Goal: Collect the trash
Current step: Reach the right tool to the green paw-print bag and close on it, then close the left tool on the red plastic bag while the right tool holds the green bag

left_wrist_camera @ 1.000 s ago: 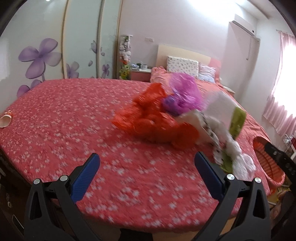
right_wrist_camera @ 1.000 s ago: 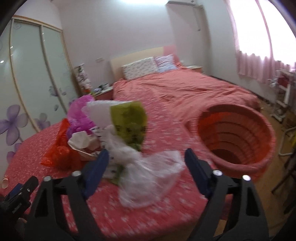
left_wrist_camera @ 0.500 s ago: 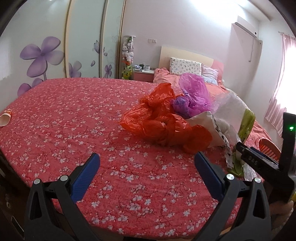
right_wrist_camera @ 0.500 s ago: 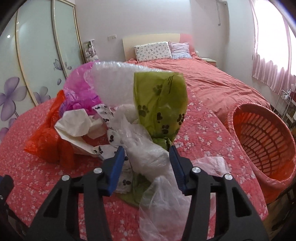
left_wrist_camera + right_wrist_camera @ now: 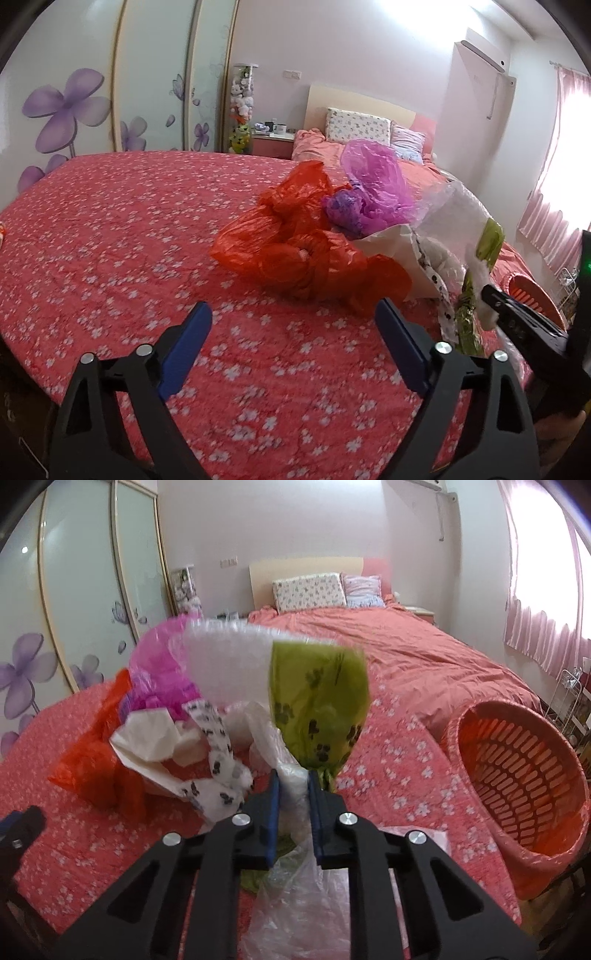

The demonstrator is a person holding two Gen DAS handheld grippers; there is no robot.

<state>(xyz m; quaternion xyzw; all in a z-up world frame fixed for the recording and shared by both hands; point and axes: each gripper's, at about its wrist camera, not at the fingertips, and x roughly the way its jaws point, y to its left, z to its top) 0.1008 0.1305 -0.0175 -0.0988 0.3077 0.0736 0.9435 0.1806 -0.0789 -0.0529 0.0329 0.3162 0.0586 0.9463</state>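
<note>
My right gripper [image 5: 292, 782] fingers are closing on a clear plastic bag [image 5: 295, 893] on the bed [image 5: 110, 236]; my left gripper [image 5: 295, 317] fingers, narrowing, stand open and empty.

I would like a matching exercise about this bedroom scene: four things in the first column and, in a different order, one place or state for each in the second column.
Column one:
1. clear plastic bag
2. red plastic bag
3. orange basket
4. left gripper

Column two:
A. beside the bed, at the right in the right wrist view
B. between the closing jaws of the right gripper
C. jaws wide apart, nothing between them
D. crumpled on the flowered bedspread, at the left end of the heap

Pairs: 1-B, 2-D, 3-A, 4-C
</note>
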